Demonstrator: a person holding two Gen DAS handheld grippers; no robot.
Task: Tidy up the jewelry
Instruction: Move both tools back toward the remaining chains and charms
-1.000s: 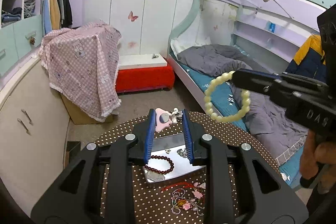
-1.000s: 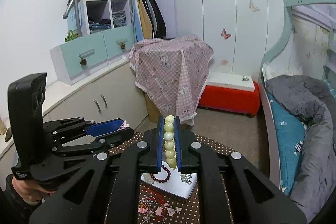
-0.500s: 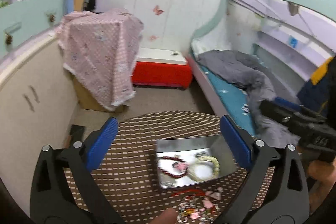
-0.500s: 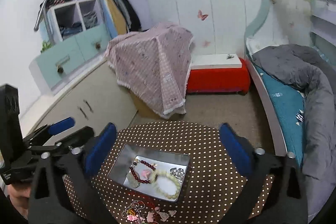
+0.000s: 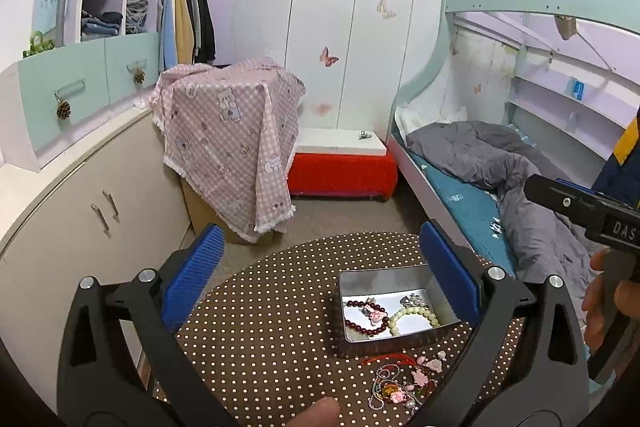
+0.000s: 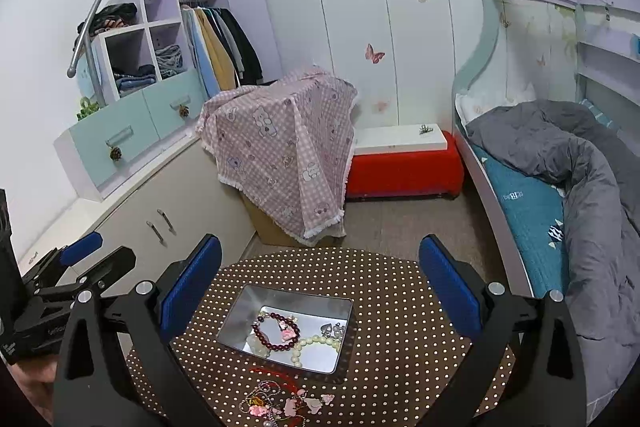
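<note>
The pale green bead bracelet (image 6: 316, 343) is seen lying inside the metal tin (image 6: 240, 311), beside a dark red bead bracelet (image 6: 276, 333) and small charms, so that loose pieces are kept together. A tangle of red cord and pink charm jewelry (image 6: 280, 401) is left on the polka-dot worktop (image 6: 400, 307) just before the tin, judged next for collection. Both the left gripper (image 5: 320, 279) and the right gripper (image 6: 320, 279) are held above with jaws spread wide, nothing grasped.
</note>
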